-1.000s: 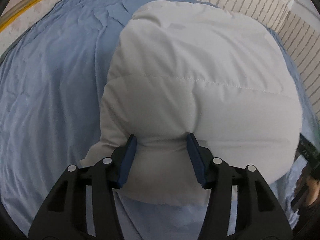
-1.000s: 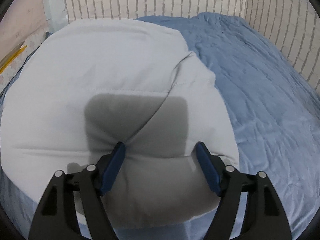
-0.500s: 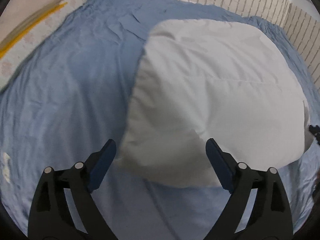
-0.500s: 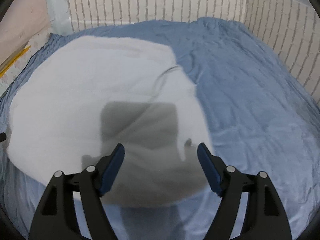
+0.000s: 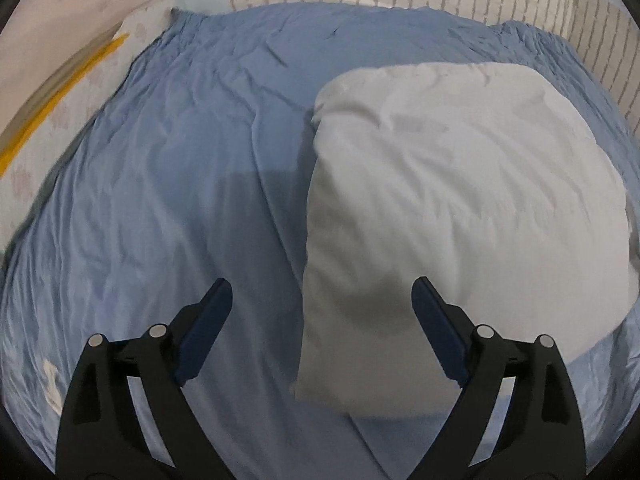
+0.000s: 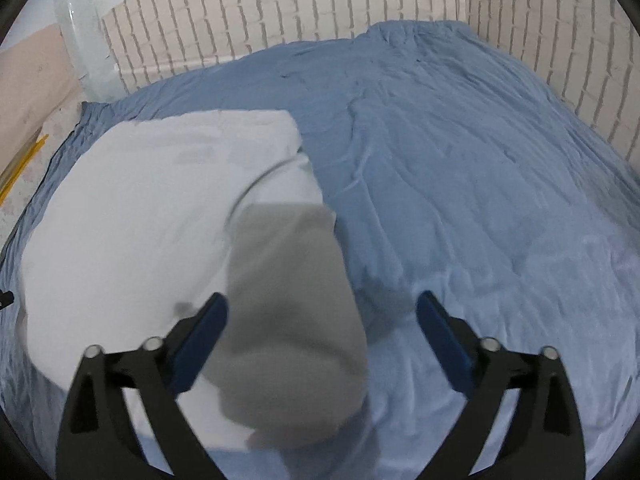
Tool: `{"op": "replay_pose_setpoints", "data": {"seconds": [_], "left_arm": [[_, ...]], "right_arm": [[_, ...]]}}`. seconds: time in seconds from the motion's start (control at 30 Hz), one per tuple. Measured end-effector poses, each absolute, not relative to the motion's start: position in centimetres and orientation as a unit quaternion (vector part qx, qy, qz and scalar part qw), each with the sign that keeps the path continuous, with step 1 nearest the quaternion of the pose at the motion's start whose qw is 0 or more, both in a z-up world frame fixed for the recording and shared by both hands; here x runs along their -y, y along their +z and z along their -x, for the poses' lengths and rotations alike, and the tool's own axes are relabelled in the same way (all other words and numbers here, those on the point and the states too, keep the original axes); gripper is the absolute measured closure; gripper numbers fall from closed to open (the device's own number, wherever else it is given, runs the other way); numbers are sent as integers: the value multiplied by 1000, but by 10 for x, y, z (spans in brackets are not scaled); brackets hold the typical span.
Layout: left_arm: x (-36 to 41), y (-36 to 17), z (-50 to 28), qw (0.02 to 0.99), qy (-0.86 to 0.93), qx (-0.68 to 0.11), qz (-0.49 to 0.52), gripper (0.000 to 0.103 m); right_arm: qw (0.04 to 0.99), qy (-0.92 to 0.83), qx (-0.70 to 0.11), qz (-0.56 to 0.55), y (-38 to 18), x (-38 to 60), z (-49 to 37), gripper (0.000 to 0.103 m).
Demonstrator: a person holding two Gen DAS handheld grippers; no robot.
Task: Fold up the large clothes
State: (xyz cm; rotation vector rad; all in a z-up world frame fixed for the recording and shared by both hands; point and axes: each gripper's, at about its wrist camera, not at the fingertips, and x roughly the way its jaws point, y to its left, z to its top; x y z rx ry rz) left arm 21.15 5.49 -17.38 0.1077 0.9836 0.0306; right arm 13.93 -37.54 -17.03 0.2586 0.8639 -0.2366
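A puffy white padded garment (image 5: 460, 208) lies folded into a thick rectangular bundle on a blue bed sheet (image 5: 168, 200). In the left wrist view it fills the right half; in the right wrist view the garment (image 6: 152, 216) fills the left half. My left gripper (image 5: 322, 300) is open and empty, raised above the bundle's near left corner. My right gripper (image 6: 322, 316) is open and empty, raised above the bundle's near right corner, and throws a grey shadow on it.
The sheet (image 6: 460, 168) is wrinkled and spreads to both sides of the bundle. A white brick-pattern wall (image 6: 320, 4) runs along the far side and right (image 5: 600, 40). A pale floor with a yellow strip (image 5: 52, 116) lies left of the bed.
Both grippers opened off the garment's near edge and pulled back and up. The bundle now lies free on the sheet and looks smaller and farther in both views.
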Motion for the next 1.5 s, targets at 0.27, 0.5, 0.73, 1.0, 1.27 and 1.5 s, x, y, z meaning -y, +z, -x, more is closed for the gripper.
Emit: {"op": "replay_pose_setpoints", "data": {"seconds": [0.27, 0.5, 0.73, 1.0, 1.27, 1.5], "left_arm": [[-10, -176, -259, 877, 12, -465, -124, 12], [-7, -192, -300, 857, -34, -508, -78, 82], [5, -226, -341, 820, -67, -567, -46, 83], [-13, -237, -350, 798, -81, -596, -21, 83], [-15, -246, -344, 797, -85, -597, -32, 83], [-54, -243, -314, 798, -90, -596, -23, 82]], "right_arm": [[901, -47, -422, -86, -155, 364, -180, 21], [851, -24, -517, -91, -195, 360, -213, 75], [794, 23, -593, -136, -225, 354, -241, 75], [784, 32, -605, -133, -241, 338, -261, 75], [785, 27, -609, -107, -249, 318, -270, 75], [788, 16, -609, -90, -243, 298, -274, 75]]}}
